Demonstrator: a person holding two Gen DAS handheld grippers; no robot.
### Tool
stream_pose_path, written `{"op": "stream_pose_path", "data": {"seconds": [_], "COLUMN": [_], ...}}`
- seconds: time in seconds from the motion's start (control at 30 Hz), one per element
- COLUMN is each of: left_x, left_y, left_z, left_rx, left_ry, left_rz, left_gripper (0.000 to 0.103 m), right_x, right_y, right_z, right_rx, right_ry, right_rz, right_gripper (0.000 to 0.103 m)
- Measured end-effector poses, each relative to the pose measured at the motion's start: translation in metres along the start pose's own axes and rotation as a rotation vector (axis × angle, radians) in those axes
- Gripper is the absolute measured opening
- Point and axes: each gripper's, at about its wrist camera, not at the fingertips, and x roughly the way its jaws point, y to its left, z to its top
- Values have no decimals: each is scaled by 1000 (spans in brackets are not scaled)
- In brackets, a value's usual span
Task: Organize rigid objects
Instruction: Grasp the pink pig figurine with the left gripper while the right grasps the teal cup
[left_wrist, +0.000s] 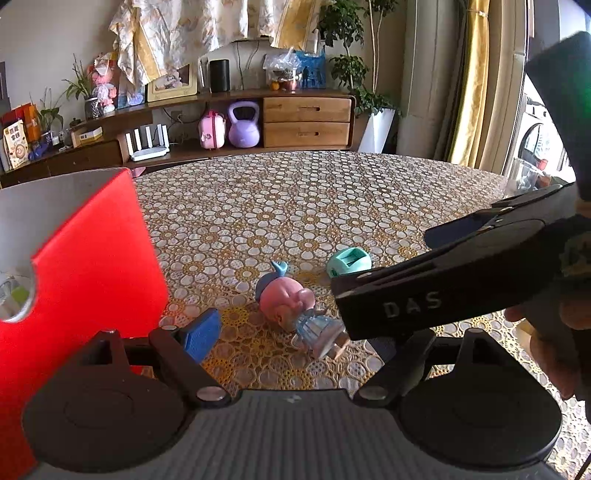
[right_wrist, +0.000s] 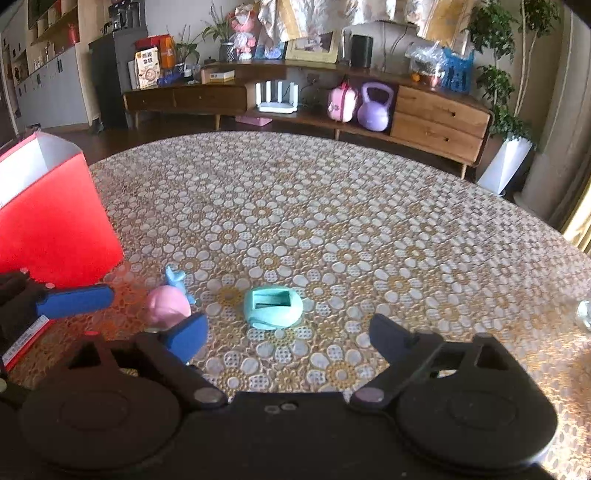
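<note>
A pink pig figurine (left_wrist: 291, 310) in a blue dress lies on its side on the floral desk (left_wrist: 295, 206), near a mint plastic piece (right_wrist: 272, 307) and beside a red box (right_wrist: 55, 218). Left gripper (left_wrist: 291, 341) and right gripper (right_wrist: 284, 341) angle downward, jaws spread, empty

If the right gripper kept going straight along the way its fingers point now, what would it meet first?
Most likely the mint-green plastic piece, lying on the tablecloth ahead of the open right gripper, slightly toward its left finger. The pink doll lies off to the left. Depth is uncertain.
</note>
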Motion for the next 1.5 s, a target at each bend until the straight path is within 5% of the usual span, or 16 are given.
{"op": "stream_pose_path", "data": {"seconds": [0.3,0.47,0.73,0.93,0.97,1.03,1.5], "left_x": [19,24,21,18,17,15,-26], "left_y": [0,-1,-5,-5,-4,-3,15], "left_z": [0,2,0,1,1,1,0], "left_rx": [12,26,33,46,46,47,-1], "left_ry": [12,18,20,21,21,23,27], "left_rz": [16,3,-8,-8,-9,-10,-34], "left_gripper": [84,67,56,50,35,29,28], "right_x": [15,17,15,7,4,-4,-77], "right_y": [7,6,15,10,8,4,14], "right_z": [0,3,4,2,1,0,-24], "right_rx": [-29,-28,-39,-7,4,32,63], "right_ry": [18,8,-12,-25,-32,-40,-68], "right_rz": [10,27,17,12,8,18,38], "right_gripper": [73,61,38,38,38,38,38]}}
